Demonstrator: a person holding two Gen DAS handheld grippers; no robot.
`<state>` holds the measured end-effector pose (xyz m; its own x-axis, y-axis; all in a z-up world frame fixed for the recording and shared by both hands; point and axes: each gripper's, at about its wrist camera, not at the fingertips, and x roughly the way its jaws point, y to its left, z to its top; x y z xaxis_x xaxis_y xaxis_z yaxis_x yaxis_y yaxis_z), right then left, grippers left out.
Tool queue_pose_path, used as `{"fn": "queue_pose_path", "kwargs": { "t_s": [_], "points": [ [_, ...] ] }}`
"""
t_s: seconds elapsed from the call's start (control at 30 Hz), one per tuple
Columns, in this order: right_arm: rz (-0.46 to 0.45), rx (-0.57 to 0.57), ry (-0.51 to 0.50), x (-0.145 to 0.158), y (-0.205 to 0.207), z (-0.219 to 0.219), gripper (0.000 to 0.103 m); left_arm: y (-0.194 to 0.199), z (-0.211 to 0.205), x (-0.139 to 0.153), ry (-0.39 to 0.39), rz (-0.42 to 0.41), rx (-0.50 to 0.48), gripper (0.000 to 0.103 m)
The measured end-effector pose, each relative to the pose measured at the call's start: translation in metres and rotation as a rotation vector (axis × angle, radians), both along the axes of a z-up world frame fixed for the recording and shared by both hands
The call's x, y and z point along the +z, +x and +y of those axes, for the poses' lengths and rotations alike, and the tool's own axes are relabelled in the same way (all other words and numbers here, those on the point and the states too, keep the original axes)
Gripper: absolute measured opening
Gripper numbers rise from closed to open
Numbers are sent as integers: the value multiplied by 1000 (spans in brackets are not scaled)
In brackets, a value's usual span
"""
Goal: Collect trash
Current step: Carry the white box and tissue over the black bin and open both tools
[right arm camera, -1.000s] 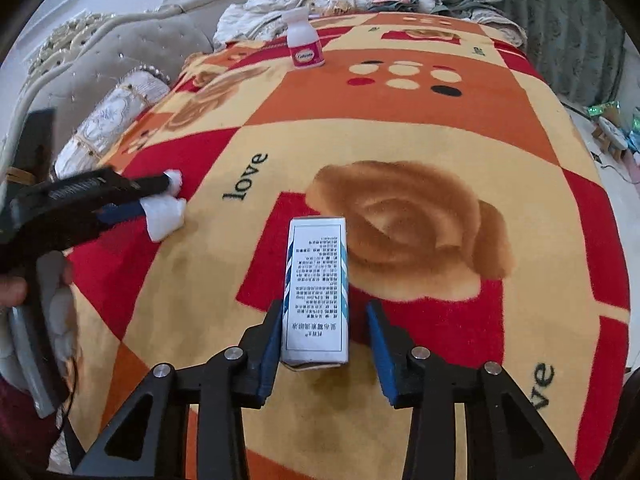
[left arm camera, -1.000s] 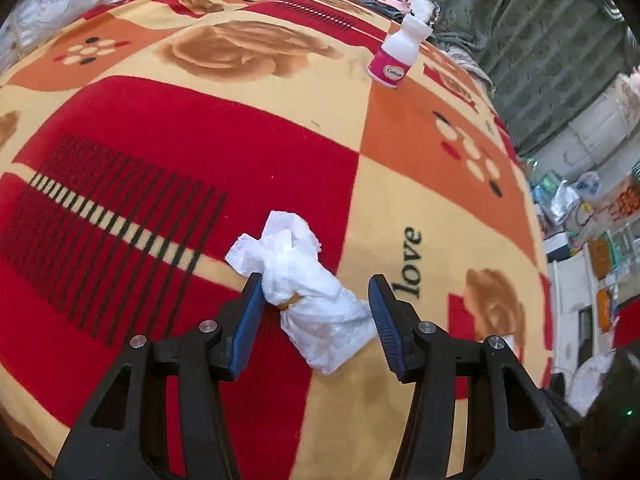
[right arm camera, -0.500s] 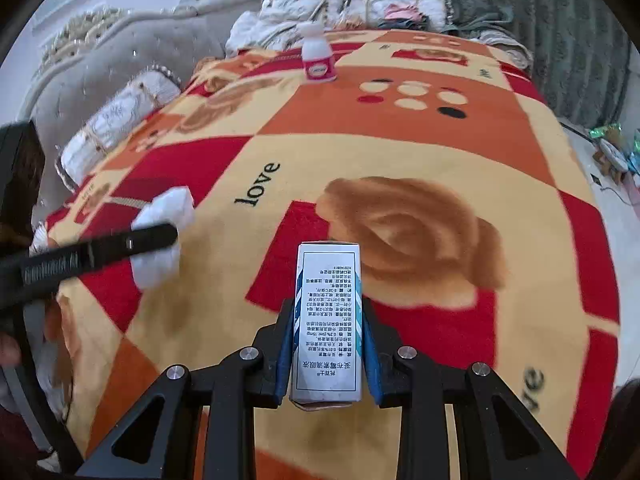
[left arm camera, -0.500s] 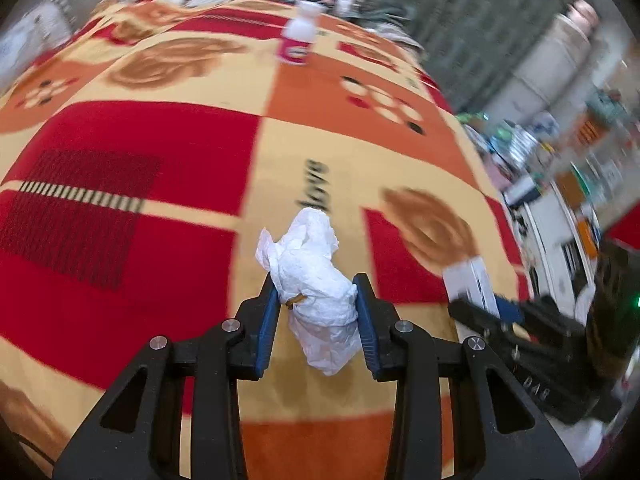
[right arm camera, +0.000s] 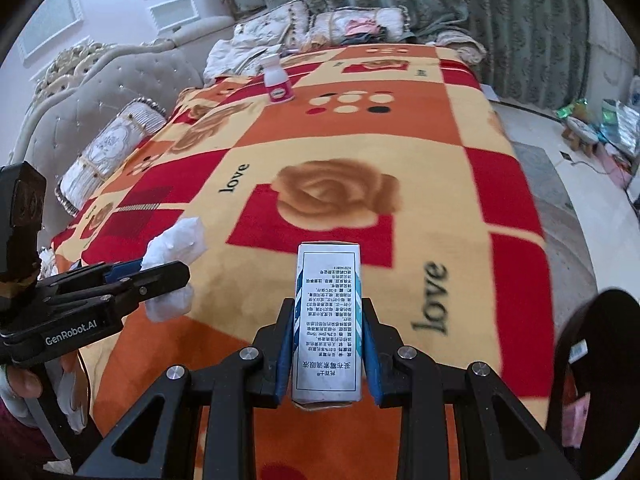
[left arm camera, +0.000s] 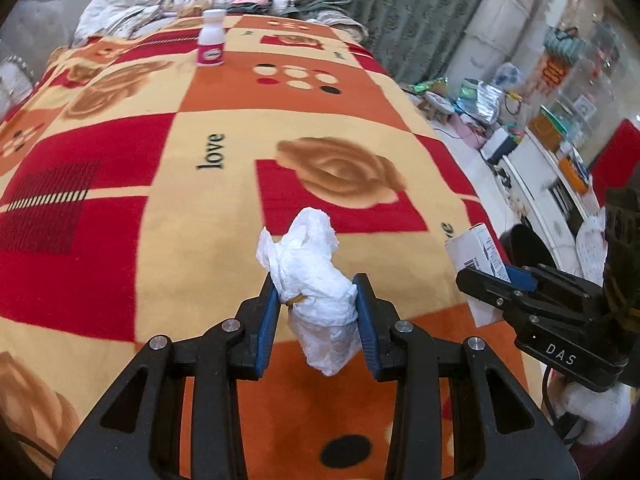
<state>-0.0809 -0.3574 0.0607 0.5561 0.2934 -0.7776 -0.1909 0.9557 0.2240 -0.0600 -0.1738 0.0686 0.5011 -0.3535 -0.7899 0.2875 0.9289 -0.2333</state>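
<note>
- The left gripper (left arm camera: 316, 312) is clenched on a crumpled white tissue (left arm camera: 316, 276); its blue pads (left arm camera: 267, 320) are pressed against both sides of the wad.
- The jaws of the left gripper have just been closing, with the tissue between them.
- The tissue is held clear of the blanket (left arm camera: 120, 160), its upper part standing above the pads and its lower end hanging below them.
- The right gripper (right arm camera: 326, 344) is clamped on a small printed box (right arm camera: 327, 320), which is gripped by its long sides with the printed face turned to the camera.
- Its jaws have also just been closing, with the box between them.
- The box is seen lifted above the red, orange and yellow patterned blanket (right arm camera: 440, 152), near the edge of the bed.
- In the right wrist view, the left gripper (right arm camera: 160, 276) with the tissue (right arm camera: 176, 240) is seen at the left, beside the box but apart from it.
- A small white bottle with a pink label (left arm camera: 211, 40) is left standing upright at the far end of the blanket, well apart from both grippers.
- A dark round container (right arm camera: 592, 368) is partly seen at the right edge, beside the bed.
</note>
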Motion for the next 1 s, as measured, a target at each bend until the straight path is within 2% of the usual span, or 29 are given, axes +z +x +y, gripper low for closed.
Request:
{"fn": "queue_pose_path", "kwargs": {
  "t_s": [0.43,1.0],
  "points": [
    [-13,-48,8,2,-31,-29,29,-19,-47,2,25,-20,-84,34],
    [-20,-120,9,5,-47,-72,29,-28,-93,4,45,-36,-168,34]
  ]
}}
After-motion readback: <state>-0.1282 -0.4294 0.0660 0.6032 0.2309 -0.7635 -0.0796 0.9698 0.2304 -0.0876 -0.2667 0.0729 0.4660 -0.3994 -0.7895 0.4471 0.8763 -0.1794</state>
